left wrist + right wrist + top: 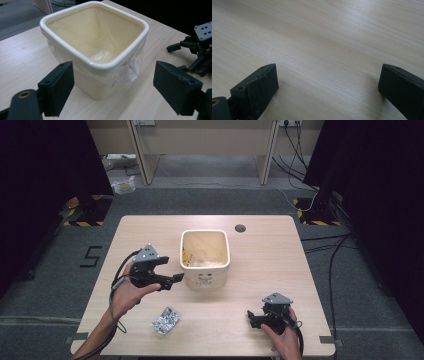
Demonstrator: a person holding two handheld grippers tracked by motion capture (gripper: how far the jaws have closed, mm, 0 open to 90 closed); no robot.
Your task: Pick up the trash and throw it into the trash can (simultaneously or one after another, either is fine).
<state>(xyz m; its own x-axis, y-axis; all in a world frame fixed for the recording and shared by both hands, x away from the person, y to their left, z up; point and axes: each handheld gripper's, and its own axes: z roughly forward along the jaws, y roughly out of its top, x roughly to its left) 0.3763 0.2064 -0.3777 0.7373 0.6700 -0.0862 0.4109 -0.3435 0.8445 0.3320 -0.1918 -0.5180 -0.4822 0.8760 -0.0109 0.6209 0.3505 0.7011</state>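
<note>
The left hand-held gripper (167,271) hovers just beside the left wall of the cream bin (205,256), jaws spread apart and grasping nothing, so I judge the work is only at the approach: the bin is not yet gripped, and the closing on it is left to do. The bin stands upright near the middle of the worktop (260,270), a little toward the far side. It is square with rounded corners and a thick rim, and a thin clear plastic liner (136,63) is folded over this rim and hangs down outside (inside I can see no content, only the liner). A small crumpled silvery piece (165,320) lies near the front edge, well apart from the bin. At the right, the right hand-held gripper (255,318) rests low over bare wood, jaws released and empty
</note>
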